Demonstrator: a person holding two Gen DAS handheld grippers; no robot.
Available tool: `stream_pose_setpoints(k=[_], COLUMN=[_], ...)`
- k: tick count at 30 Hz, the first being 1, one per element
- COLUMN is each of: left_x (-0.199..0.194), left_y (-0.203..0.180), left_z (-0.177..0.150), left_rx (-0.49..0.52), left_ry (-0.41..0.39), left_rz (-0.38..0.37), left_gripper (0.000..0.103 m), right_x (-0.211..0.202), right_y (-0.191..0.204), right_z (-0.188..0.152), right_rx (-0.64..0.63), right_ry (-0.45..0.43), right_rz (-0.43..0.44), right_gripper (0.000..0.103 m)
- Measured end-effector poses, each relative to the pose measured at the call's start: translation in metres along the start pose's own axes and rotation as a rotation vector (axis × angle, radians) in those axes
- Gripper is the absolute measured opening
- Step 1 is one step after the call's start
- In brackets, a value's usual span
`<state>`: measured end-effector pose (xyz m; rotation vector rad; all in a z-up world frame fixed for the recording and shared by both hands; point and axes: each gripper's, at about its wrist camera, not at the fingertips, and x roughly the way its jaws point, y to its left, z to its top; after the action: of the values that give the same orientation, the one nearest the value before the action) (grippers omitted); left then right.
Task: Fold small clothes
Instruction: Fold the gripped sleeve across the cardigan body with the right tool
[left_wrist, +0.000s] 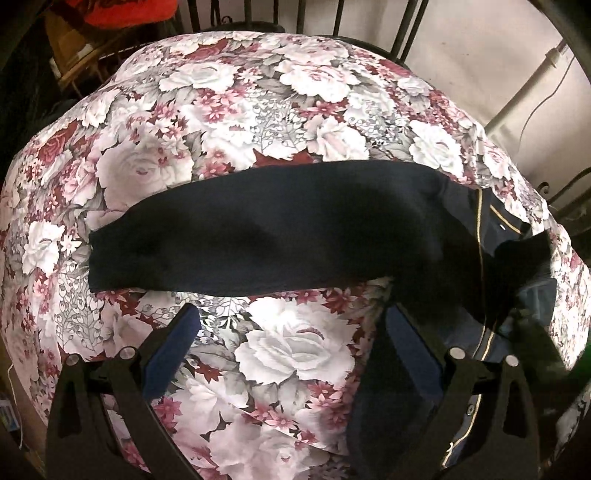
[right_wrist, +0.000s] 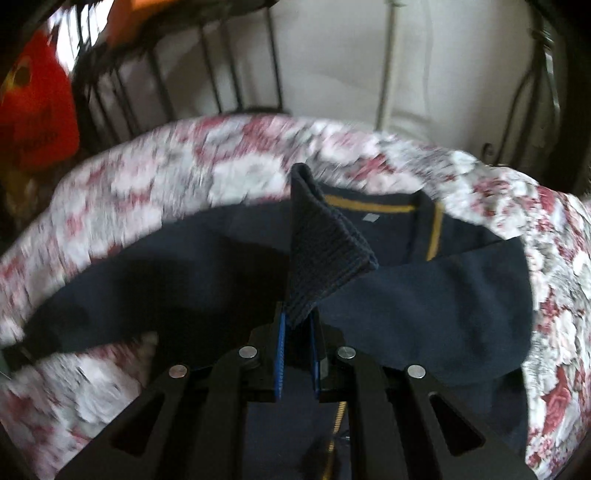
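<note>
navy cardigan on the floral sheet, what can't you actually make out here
- Navy cardigan: its front and lower hem, cut off by the left wrist view's bottom edge and the left gripper.
- Floral sheet: pattern smeared by motion blur in the right wrist view.
- Ribbed cuff: its end is hidden inside the right gripper.
- Neck label: too small to read.

Background, non-task items
Floral rose-print sheet (left_wrist: 295, 354) across centre; black metal bars (left_wrist: 402, 33) at 12 o'clock; orange bag (right_wrist: 37, 110) at 10 o'clock; pale wall (right_wrist: 332, 55) at 12 to 1 o'clock.
</note>
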<state>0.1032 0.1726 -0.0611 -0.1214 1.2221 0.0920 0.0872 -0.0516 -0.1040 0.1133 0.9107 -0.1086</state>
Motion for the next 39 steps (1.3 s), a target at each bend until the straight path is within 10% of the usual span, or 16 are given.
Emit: stream_pose_setpoints(k=[12, 16, 26, 34, 39], left_x=[0.007, 0.015, 0.025, 0.045, 0.111], left_y=[-0.008, -0.012, -0.060, -0.134, -0.141], left_z=[-0.002, 0.001, 0.006, -0.008, -0.015], left_rx=[0.022, 0.010, 0.069, 0.327, 0.366], left_ry=[0.011, 0.042, 0.064, 0.002, 0.172], left_rz=[0.017, 0.023, -0.023, 0.081, 0.179], left_gripper=[0.098, 0.098, 0.098, 0.098, 0.099], right_x=[0.016, 0.044, -0.009, 0.009, 0.057], right_y=[0.026, 0.029, -0.049, -0.167, -0.218], right_z=[-0.009, -0.018, 0.002, 0.014, 0.004], right_rx=[-0.030, -0.050, 0.114, 0.400, 0.499], right_ry=[0.005, 0.167, 0.104, 0.023, 0.125], right_rz=[0.086, 0.163, 0.315, 0.145, 0.086], right_gripper=[0.012, 0.039, 0.041, 0.014, 0.000])
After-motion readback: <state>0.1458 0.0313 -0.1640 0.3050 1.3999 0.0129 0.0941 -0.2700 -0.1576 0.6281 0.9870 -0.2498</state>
